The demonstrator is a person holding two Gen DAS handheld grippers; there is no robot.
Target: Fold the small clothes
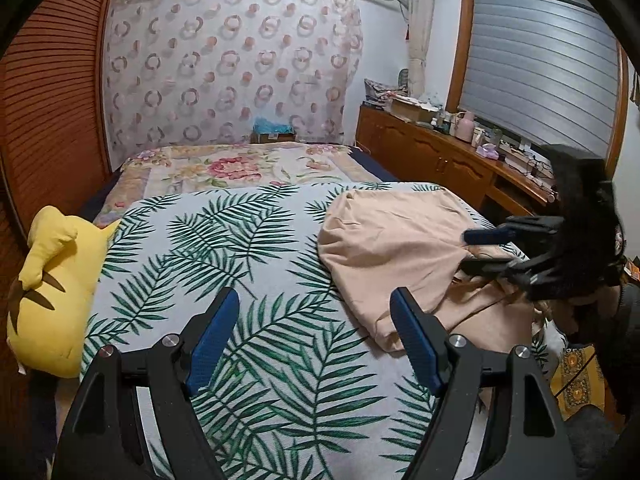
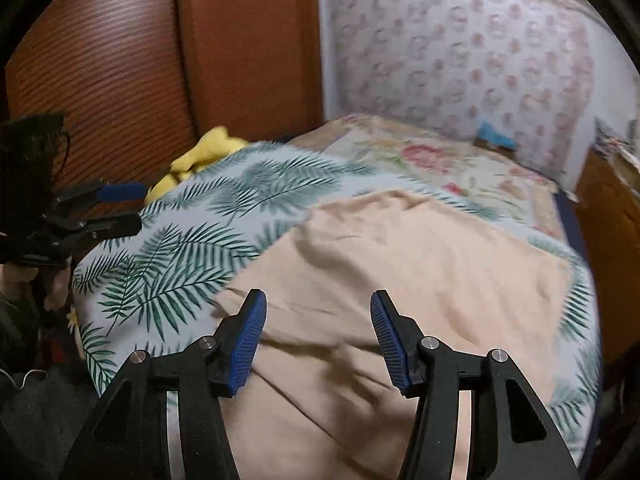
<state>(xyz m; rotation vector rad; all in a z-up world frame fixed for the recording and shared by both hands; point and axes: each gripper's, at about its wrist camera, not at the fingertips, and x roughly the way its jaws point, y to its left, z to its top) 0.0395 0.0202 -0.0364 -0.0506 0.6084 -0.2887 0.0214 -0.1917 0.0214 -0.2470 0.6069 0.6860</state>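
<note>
no readable text, labels, brands or numbers anywhere; small items on sideboard too blurred to read.

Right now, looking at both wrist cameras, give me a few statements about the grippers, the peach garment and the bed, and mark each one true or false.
1. The left gripper is open and holds nothing. True.
2. The right gripper is clamped on the peach garment. False: its jaws stand apart above the cloth and grip nothing.
3. The peach garment lies on the palm-leaf cover. True.
4. The yellow plush toy sits on top of the garment. False: it lies at the cover's left edge, apart from the garment.
5. The garment is folded into a neat small square. False: it lies rumpled, with creases and a loose layer near the right gripper.
</note>
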